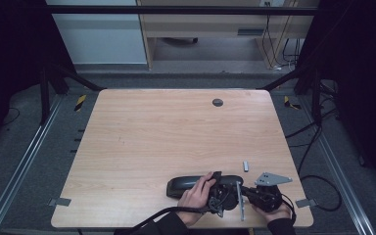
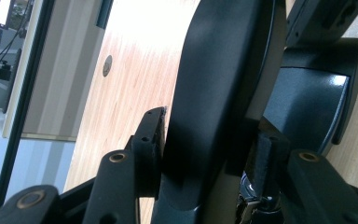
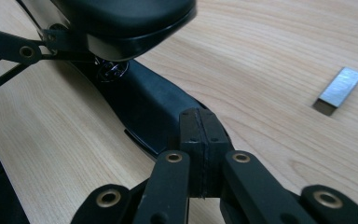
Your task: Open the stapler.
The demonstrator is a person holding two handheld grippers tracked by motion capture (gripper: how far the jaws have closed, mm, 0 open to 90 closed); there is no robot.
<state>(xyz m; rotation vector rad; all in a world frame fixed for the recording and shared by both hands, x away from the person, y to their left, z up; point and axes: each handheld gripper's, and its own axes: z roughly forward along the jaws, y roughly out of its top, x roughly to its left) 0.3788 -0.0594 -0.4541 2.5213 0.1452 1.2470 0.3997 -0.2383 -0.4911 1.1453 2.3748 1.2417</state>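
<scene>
A black stapler point(image 1: 188, 185) lies near the table's front edge, hinged apart. In the left gripper view my left gripper point(image 2: 209, 145) is shut on its raised top arm point(image 2: 219, 79), one pad on each side, with the base point(image 2: 307, 93) to the right. In the high view the left gripper point(image 1: 220, 190) sits at the stapler's right end. My right gripper point(image 3: 200, 135) is shut, pads pressed together with nothing between them, right at the tip of the stapler's base point(image 3: 144, 105). It shows in the high view point(image 1: 249, 191) to the right of the stapler. A strip of staples point(image 3: 340, 86) lies beyond.
The strip of staples point(image 1: 246, 166) lies on the wooden table point(image 1: 176, 132) just behind the right gripper. A round cable grommet point(image 1: 218, 102) sits near the far edge. A thin grey bar point(image 1: 240, 201) lies between the two hands. Cables trail on the floor at the right.
</scene>
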